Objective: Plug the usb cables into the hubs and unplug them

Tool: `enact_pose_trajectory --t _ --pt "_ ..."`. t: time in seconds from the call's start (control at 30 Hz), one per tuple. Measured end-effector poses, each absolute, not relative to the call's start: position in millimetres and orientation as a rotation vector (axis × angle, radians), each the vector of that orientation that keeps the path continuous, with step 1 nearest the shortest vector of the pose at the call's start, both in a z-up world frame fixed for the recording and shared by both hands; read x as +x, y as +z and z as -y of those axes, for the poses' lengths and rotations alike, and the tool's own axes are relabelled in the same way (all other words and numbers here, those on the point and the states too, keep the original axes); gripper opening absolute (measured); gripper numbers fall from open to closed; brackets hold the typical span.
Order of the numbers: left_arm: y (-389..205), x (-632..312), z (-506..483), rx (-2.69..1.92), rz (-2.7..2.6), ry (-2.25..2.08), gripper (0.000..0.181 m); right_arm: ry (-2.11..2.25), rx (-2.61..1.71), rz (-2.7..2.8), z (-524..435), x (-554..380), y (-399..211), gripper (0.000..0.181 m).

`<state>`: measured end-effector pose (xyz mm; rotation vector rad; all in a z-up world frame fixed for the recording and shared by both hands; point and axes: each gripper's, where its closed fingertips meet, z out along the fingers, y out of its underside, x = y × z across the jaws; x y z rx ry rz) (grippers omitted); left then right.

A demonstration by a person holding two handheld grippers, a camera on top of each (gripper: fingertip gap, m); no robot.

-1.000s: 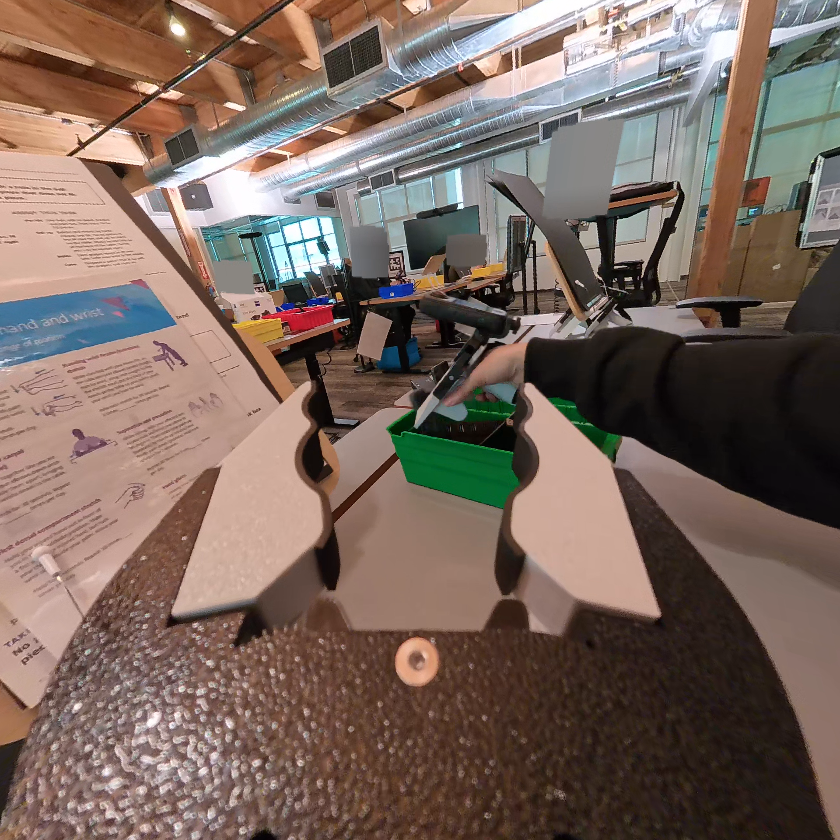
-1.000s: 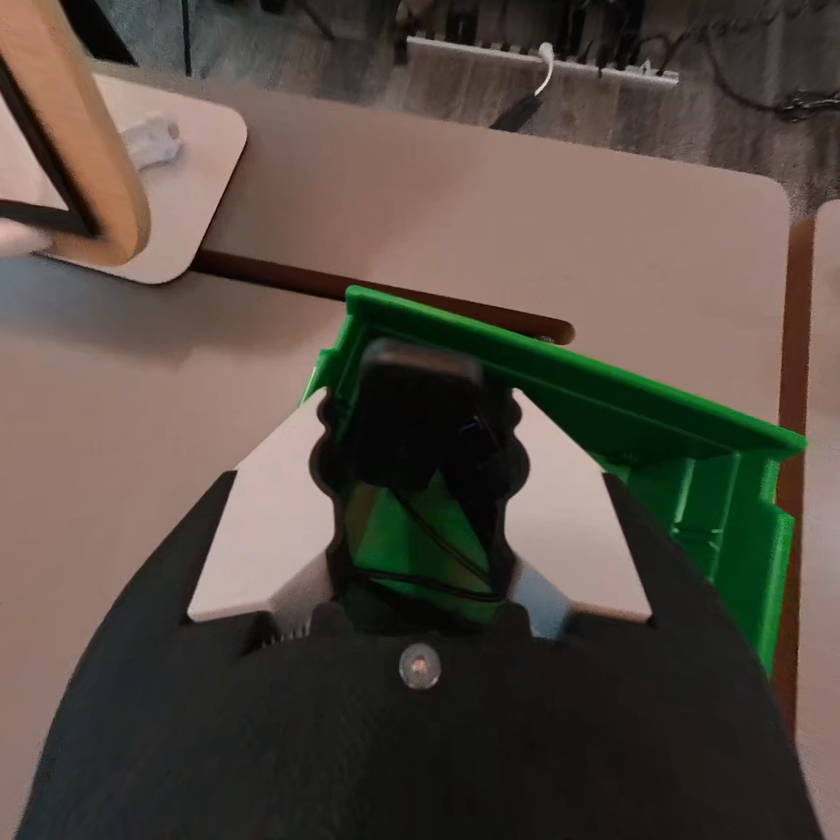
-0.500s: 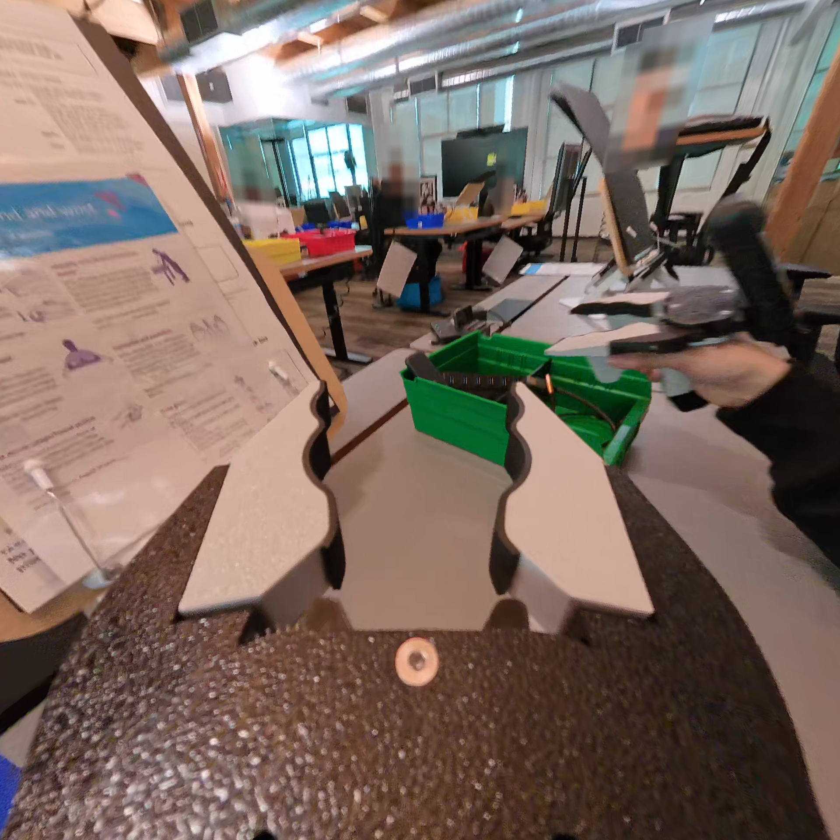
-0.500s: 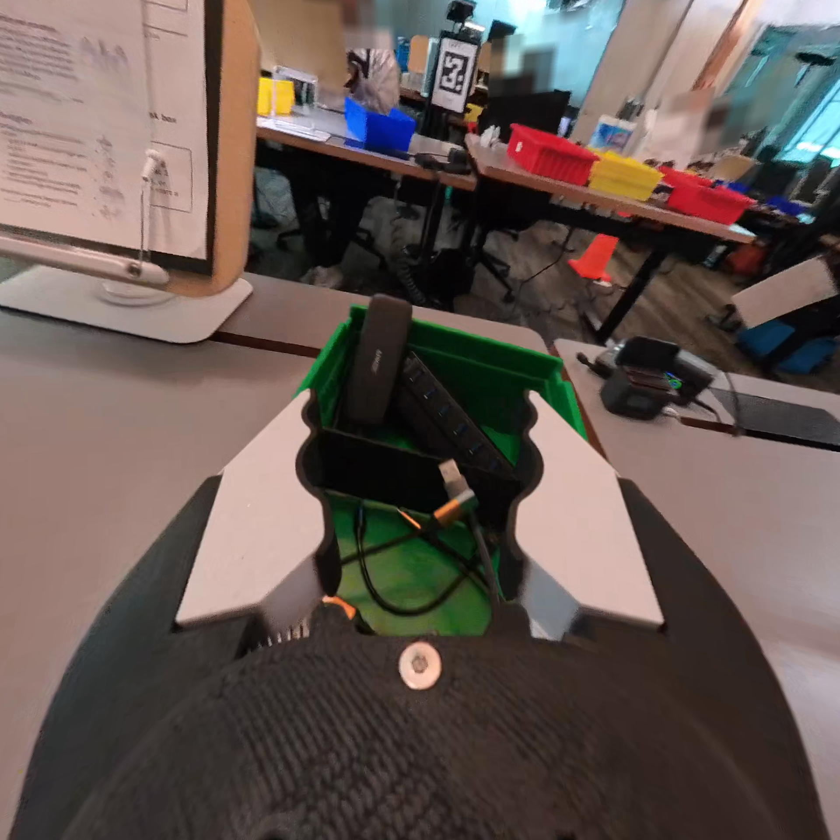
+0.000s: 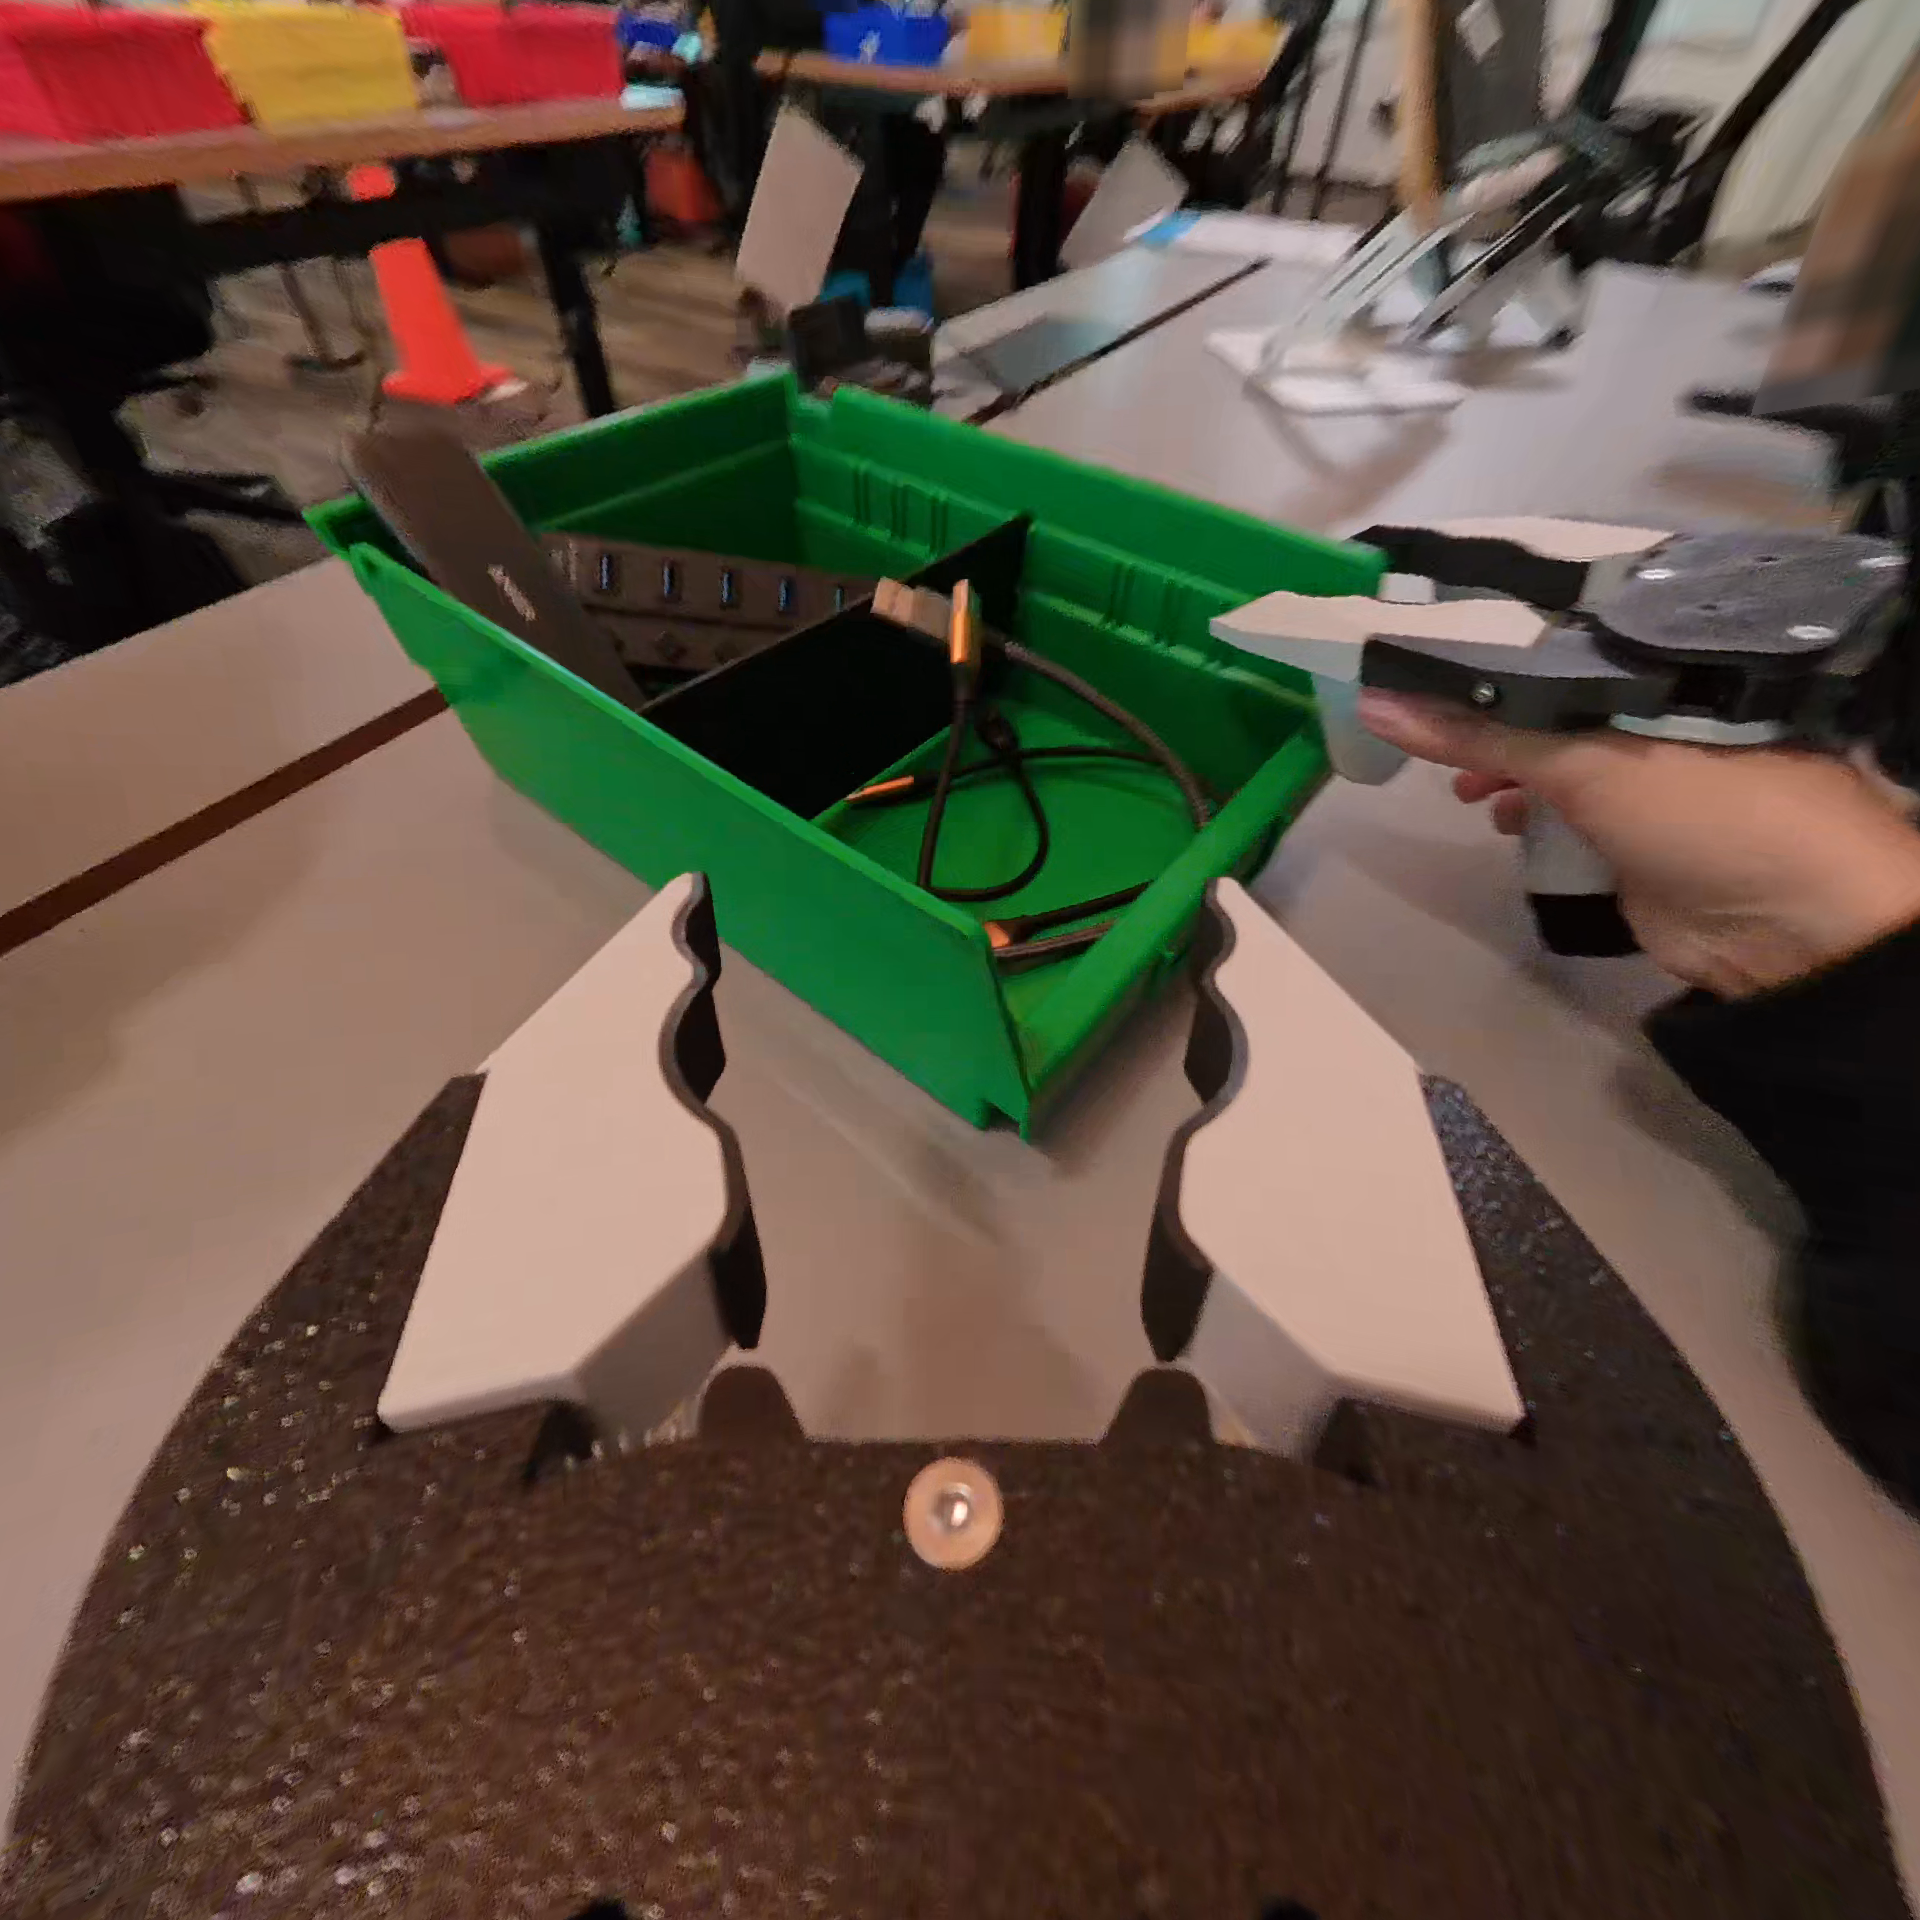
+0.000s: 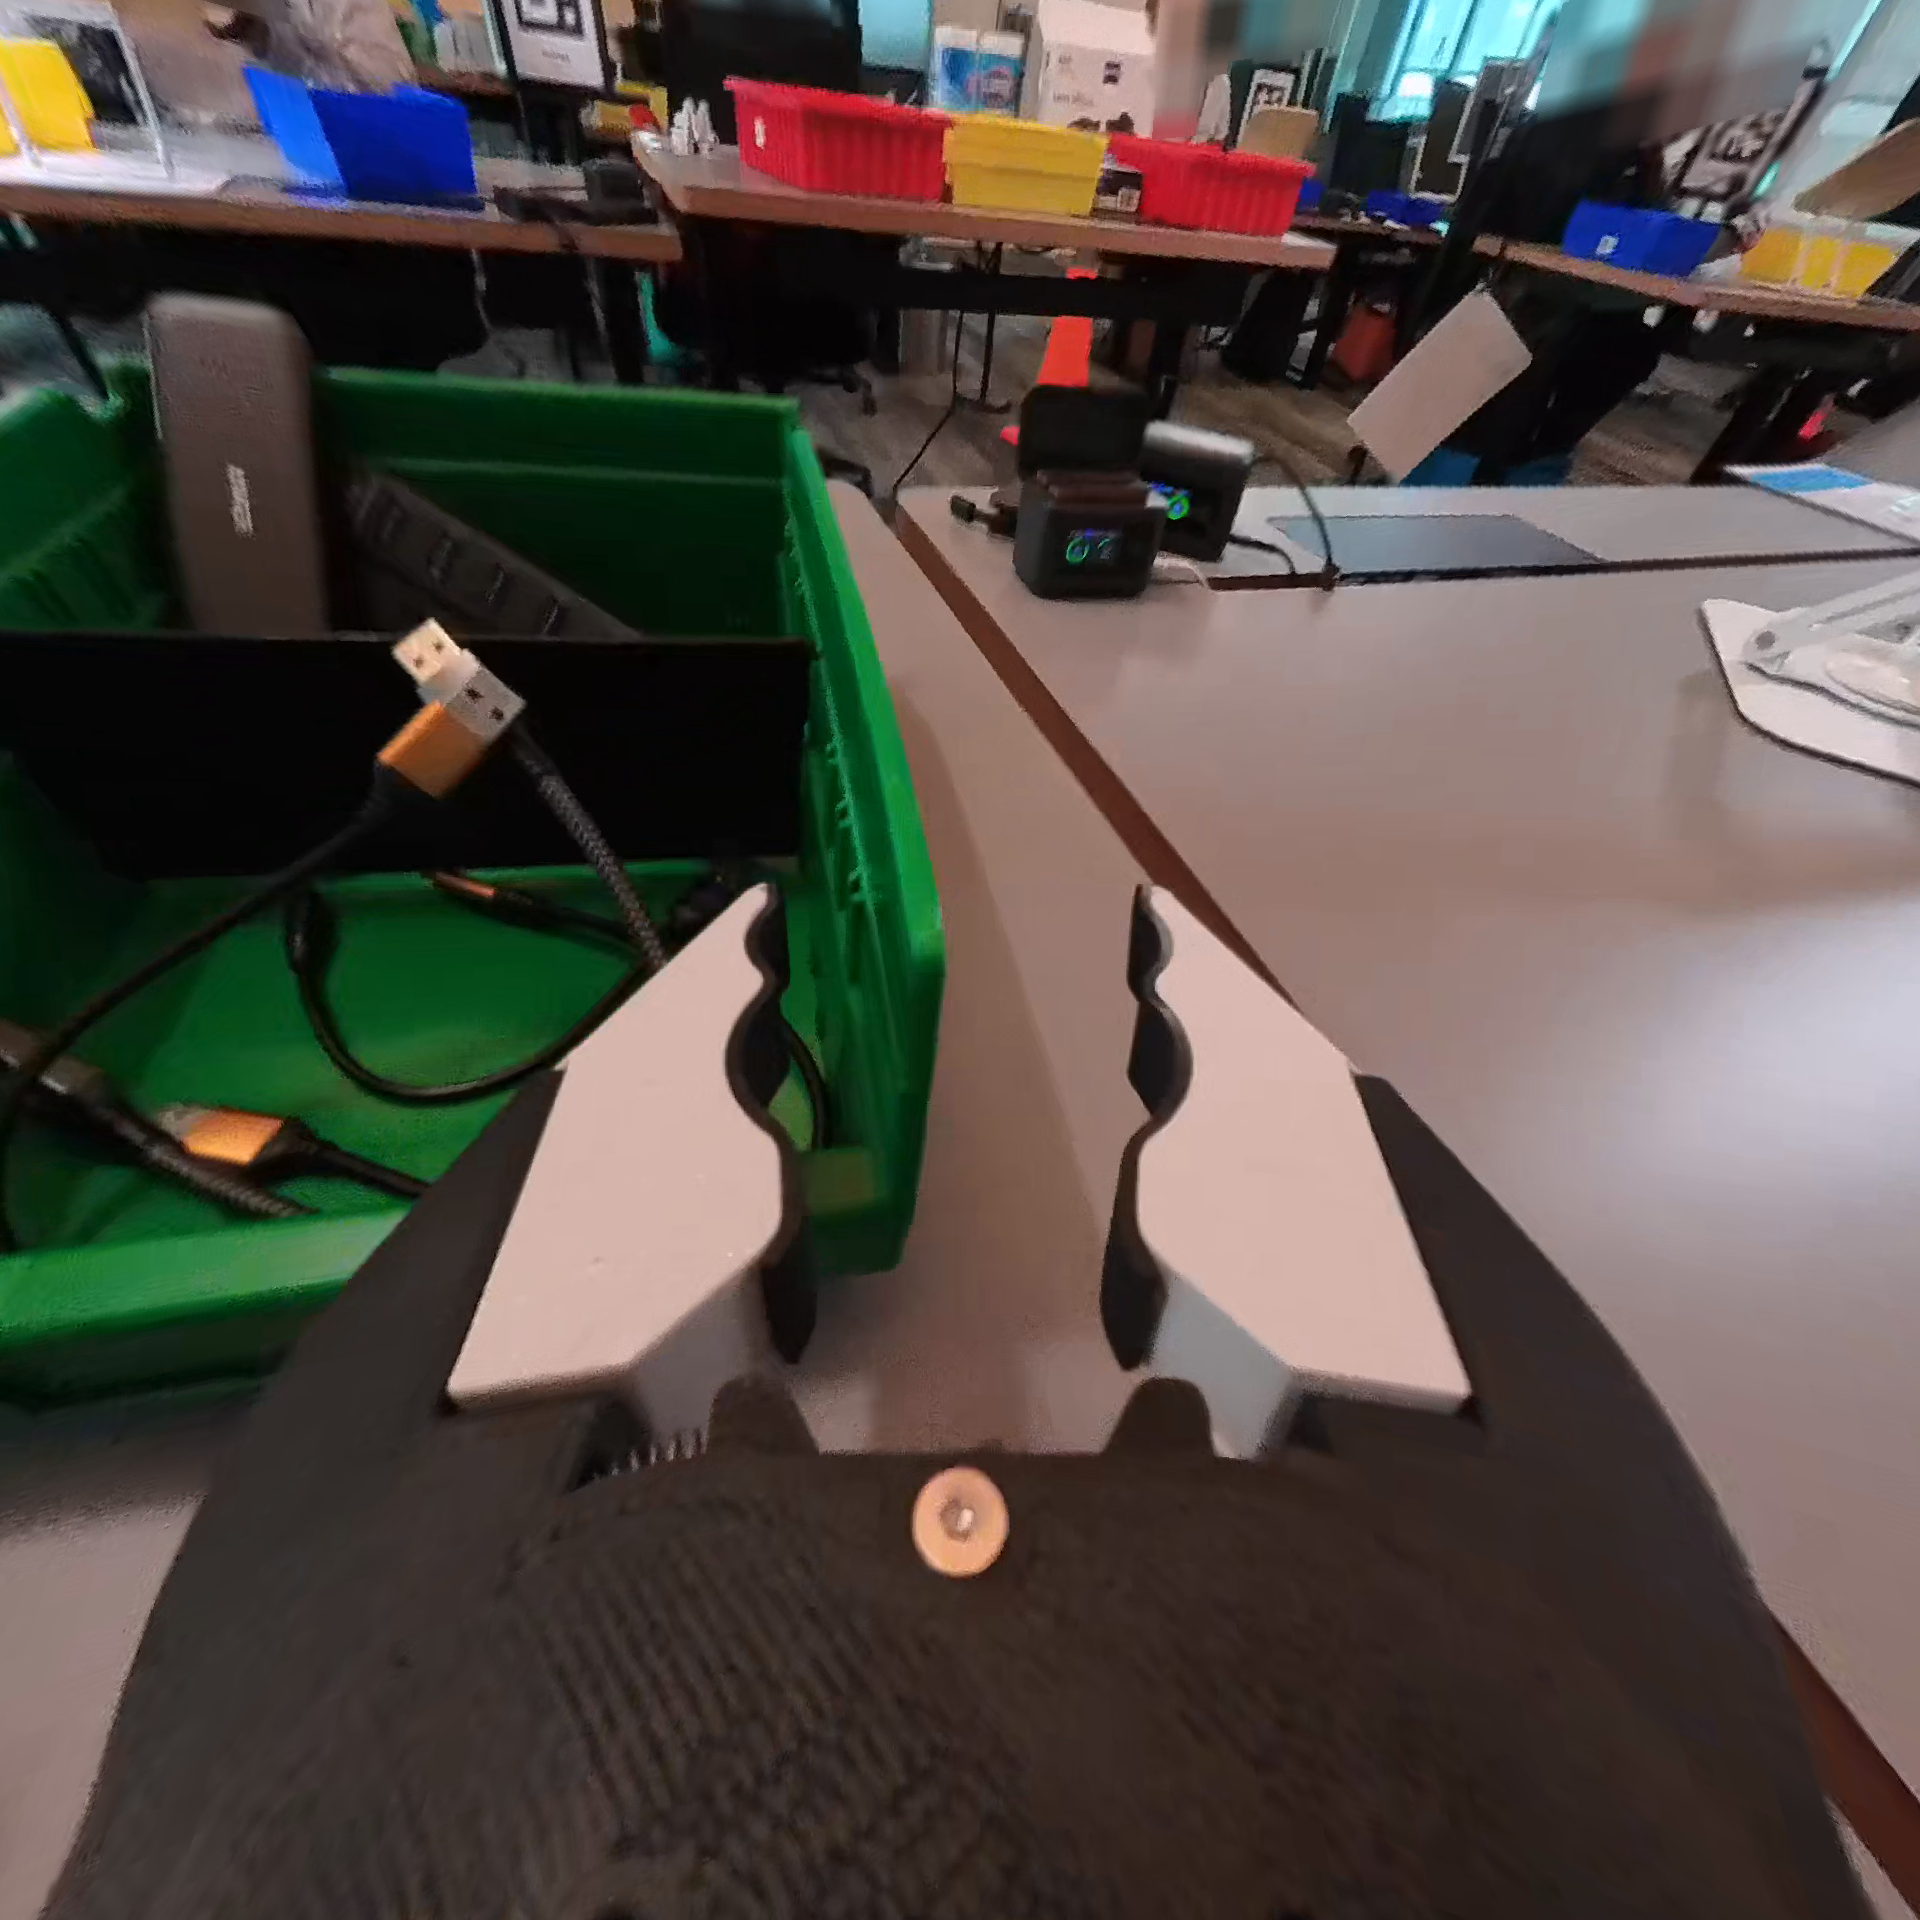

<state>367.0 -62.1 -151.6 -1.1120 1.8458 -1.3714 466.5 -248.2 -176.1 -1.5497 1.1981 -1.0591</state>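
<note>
A green bin (image 5: 831,914) stands on the grey table, split by a black divider (image 5: 831,686). Its far part holds two dark USB hubs (image 5: 488,582), one leaning upright (image 6: 234,468). Its near part holds black USB cables (image 5: 977,790) with orange-collared plugs; one plug (image 6: 457,696) sticks up against the divider. My left gripper (image 5: 951,914) is open and empty, just before the bin's near corner. My right gripper (image 6: 951,925) is open and empty, over the bin's right wall; it also shows in the left wrist view (image 5: 1299,613), held by a hand.
A small black device with a lit display (image 6: 1091,530) and a dark pad (image 6: 1434,540) sit on the neighbouring table. A white stand (image 6: 1829,665) is at far right. Tables with red, yellow and blue bins (image 6: 1018,166) and an orange cone (image 5: 426,322) stand behind.
Both grippers tilted down toward the bin. The left one came closer to it; the poster board left its view. The right gripper pulled back out of the bin and shifted to its right side.
</note>
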Motion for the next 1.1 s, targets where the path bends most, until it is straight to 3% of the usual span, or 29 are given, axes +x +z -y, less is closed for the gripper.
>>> enact_pose_trajectory --t 0.03,0.1,0.17,0.27,0.83,0.97,1.03,1.1 --pt "-160 376 65 -1.144 -1.842 -1.312 0.086 -1.032 -1.596 -1.165 241 468 -183 0.049" --pt "-170 389 68 -1.182 -1.836 -1.235 0.056 -0.996 -1.600 -1.129 232 469 -185 0.016" --pt "-172 400 54 -1.177 -1.747 -1.144 0.029 -0.954 -1.615 -1.147 230 465 -186 0.006" --pt "-173 400 37 -1.173 -1.703 -1.130 0.021 -0.830 -1.598 -1.125 218 458 -186 0.001" --pt "-173 220 -164 -1.298 -1.534 -0.950 0.015 -0.599 -1.953 -0.679 10 293 -189 0.009" --pt "-164 189 -187 -1.262 -1.586 -1.043 0.026 -0.560 -1.961 -0.545 -31 273 -190 0.032" --pt "-133 177 -199 -1.193 -1.476 -1.176 0.024 -0.517 -1.944 -0.513 -40 267 -184 0.043" --pt "-106 161 -232 -1.188 -1.411 -1.154 0.036 -0.551 -1.891 -0.523 -35 270 -166 0.064"
